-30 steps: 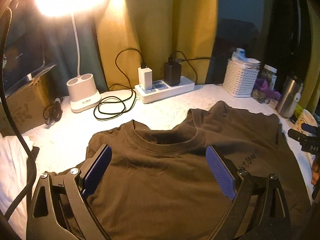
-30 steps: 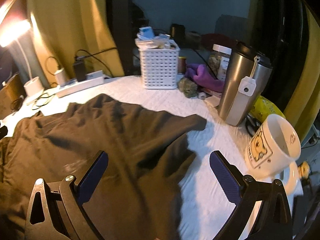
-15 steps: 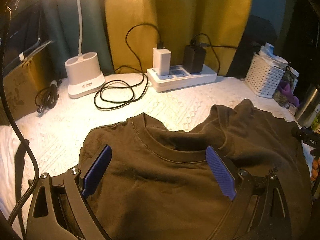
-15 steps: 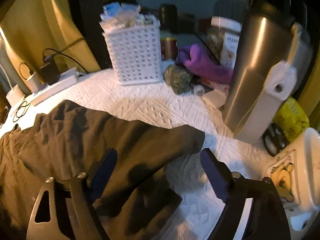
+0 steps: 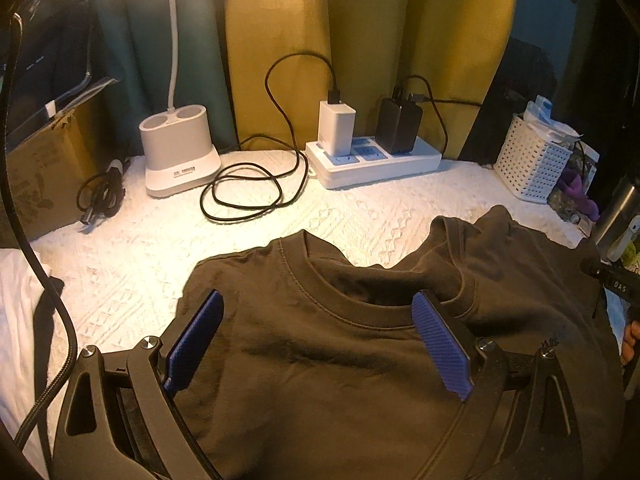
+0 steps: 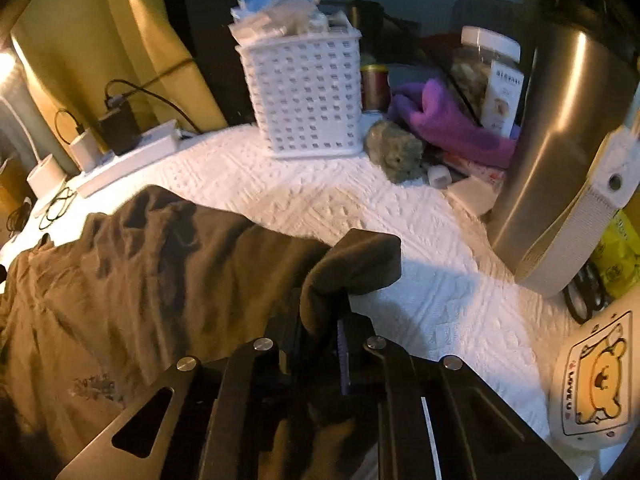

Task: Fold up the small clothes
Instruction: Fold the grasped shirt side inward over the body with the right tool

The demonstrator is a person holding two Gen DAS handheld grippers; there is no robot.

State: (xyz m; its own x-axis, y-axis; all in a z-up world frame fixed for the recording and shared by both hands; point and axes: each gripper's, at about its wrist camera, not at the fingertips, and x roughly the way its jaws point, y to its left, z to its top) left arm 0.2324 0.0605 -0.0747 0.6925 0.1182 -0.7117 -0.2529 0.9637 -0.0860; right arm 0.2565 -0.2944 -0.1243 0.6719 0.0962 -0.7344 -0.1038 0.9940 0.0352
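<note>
White quilted tabletop (image 5: 352, 216), yellow curtain behind. Left wrist view: your left gripper (image 5: 320, 344) stands wide open, holding nothing, above the dark brown cotton T-shirt (image 5: 340, 360) spread near the white power strip (image 5: 376, 160). Right wrist view: your right gripper (image 6: 320, 336) has just closed, pinching that T-shirt's sleeve (image 6: 352, 264), well short of the white perforated plastic basket (image 6: 308, 96).

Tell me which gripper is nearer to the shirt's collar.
Left. The left gripper hangs open right over the brown T-shirt, its pads either side of the collar. The right gripper is off at the sleeve, pinching it shut.
</note>
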